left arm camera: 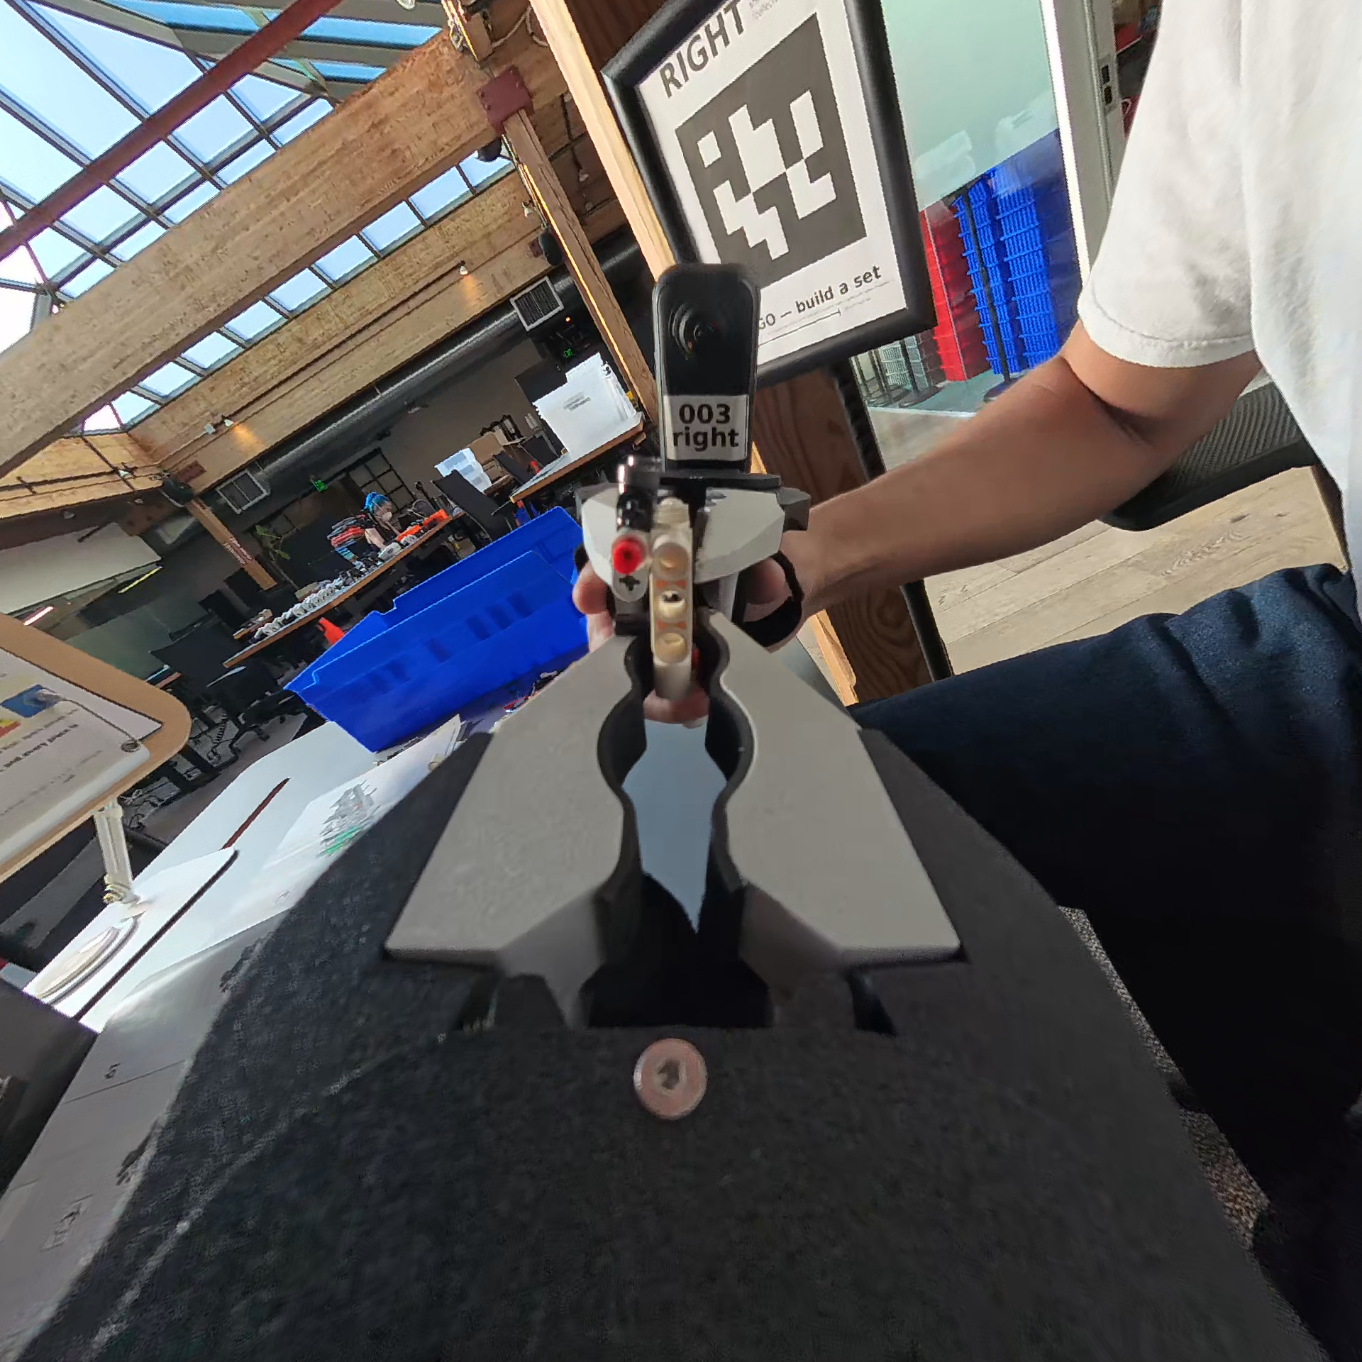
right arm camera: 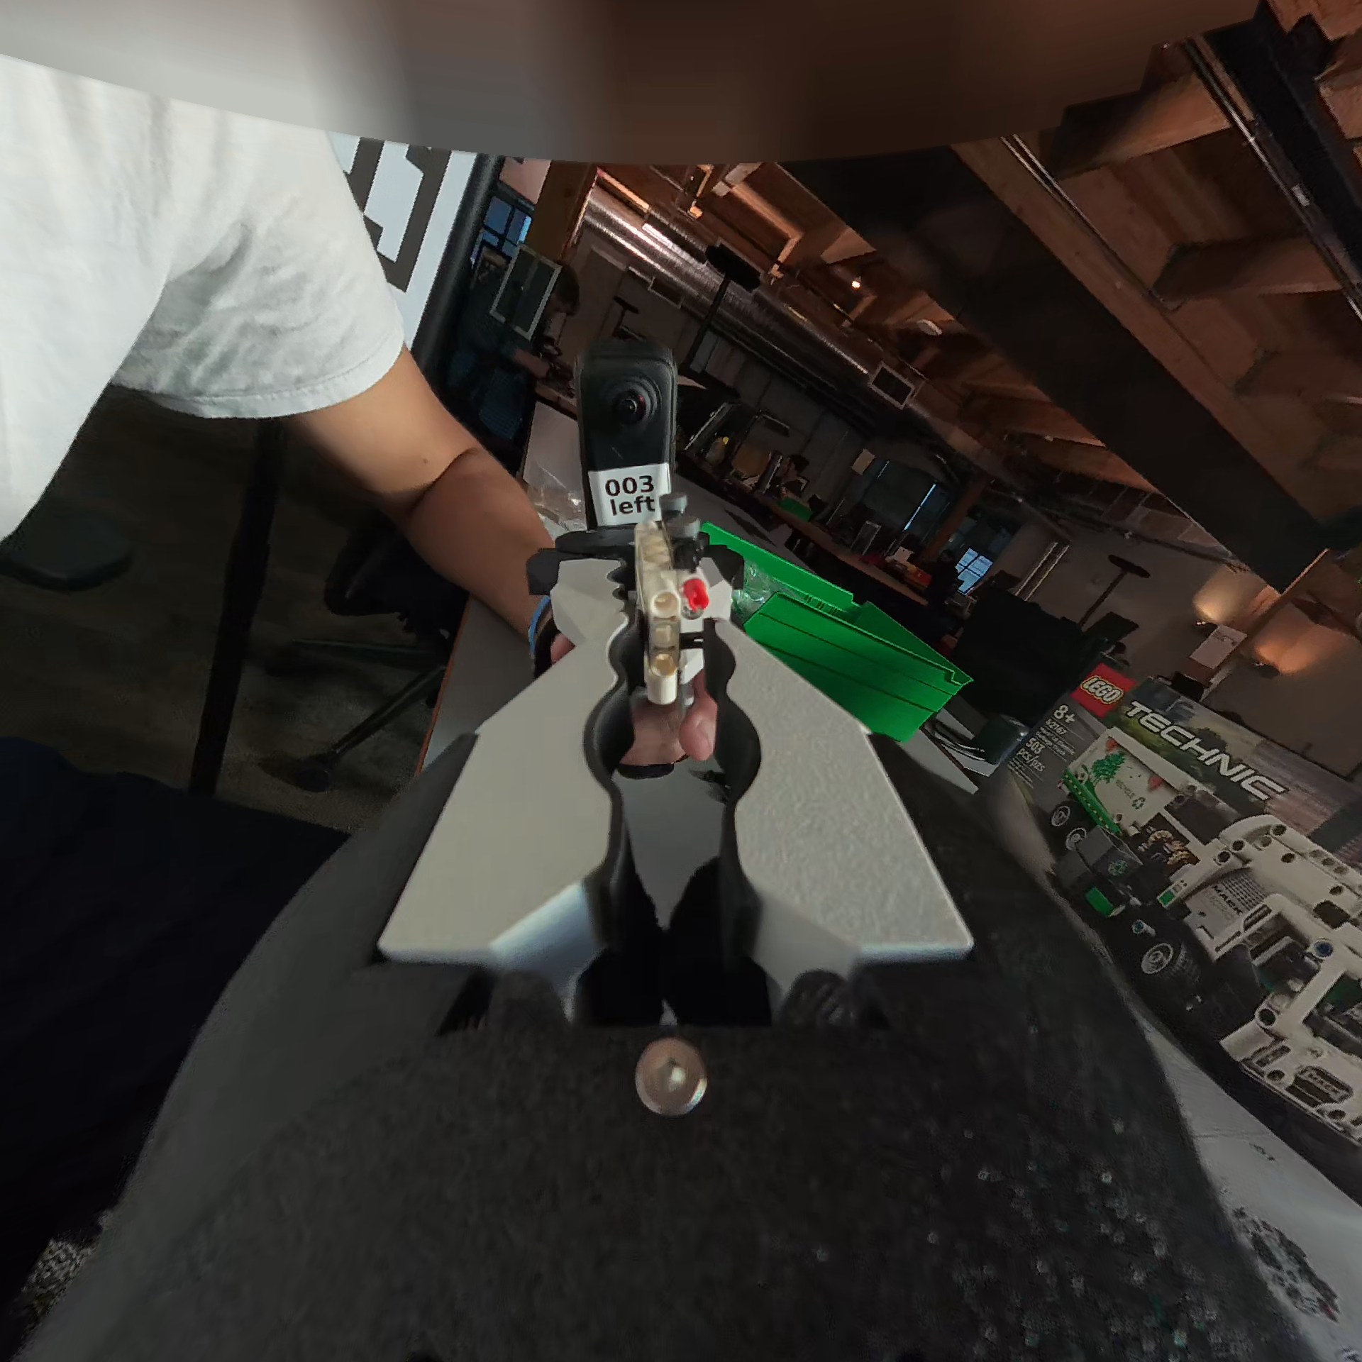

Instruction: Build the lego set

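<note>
A small brick assembly is held in the air between my two grippers, which face each other tip to tip. It is a white beam with holes (left arm camera: 671,604) joined to a grey piece with a red pin (left arm camera: 627,550) and black parts on top. My left gripper (left arm camera: 674,652) is shut on the lower end of the white beam. My right gripper (right arm camera: 667,652) is shut on the same assembly (right arm camera: 661,641), across the beam and the grey piece with the red pin (right arm camera: 693,589). Each gripper also shows in the other's view, the right (left arm camera: 663,560) and the left (right arm camera: 656,589).
A blue bin (left arm camera: 442,634) stands on the white table (left arm camera: 221,884) to the left. A green bin (right arm camera: 847,648) and a building-set box (right arm camera: 1179,847) lie to the right. A framed marker sign (left arm camera: 766,169) and the person's arm (left arm camera: 995,457) are close behind. My left and right fingertips are right by each other.
</note>
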